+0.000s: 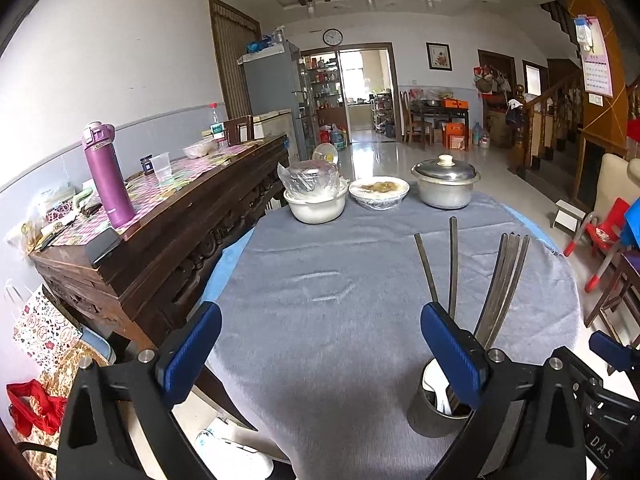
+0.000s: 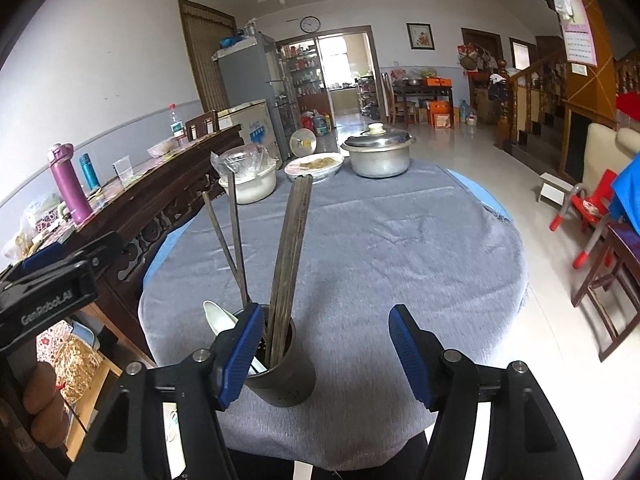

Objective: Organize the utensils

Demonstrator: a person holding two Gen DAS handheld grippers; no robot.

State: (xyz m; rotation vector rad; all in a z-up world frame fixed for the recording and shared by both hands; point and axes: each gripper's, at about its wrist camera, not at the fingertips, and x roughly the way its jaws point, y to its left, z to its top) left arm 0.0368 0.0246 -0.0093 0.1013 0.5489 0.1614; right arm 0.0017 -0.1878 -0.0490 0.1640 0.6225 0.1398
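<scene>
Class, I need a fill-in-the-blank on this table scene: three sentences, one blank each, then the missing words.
1. The chopsticks stand in a metal ____ on the grey cloth.
2. Both tongs, left and right, are ____ and hold nothing.
3. The pot at the far edge is covered by a ____.

Missing words: cup; open; lid

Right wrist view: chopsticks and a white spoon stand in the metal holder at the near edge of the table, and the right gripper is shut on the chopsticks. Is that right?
Not quite. The right gripper is open and grips nothing; the right wrist view shows its fingers spread, apart from the chopsticks. The rest holds: chopsticks and a white spoon stand in the metal holder at the near edge of the table.
</scene>
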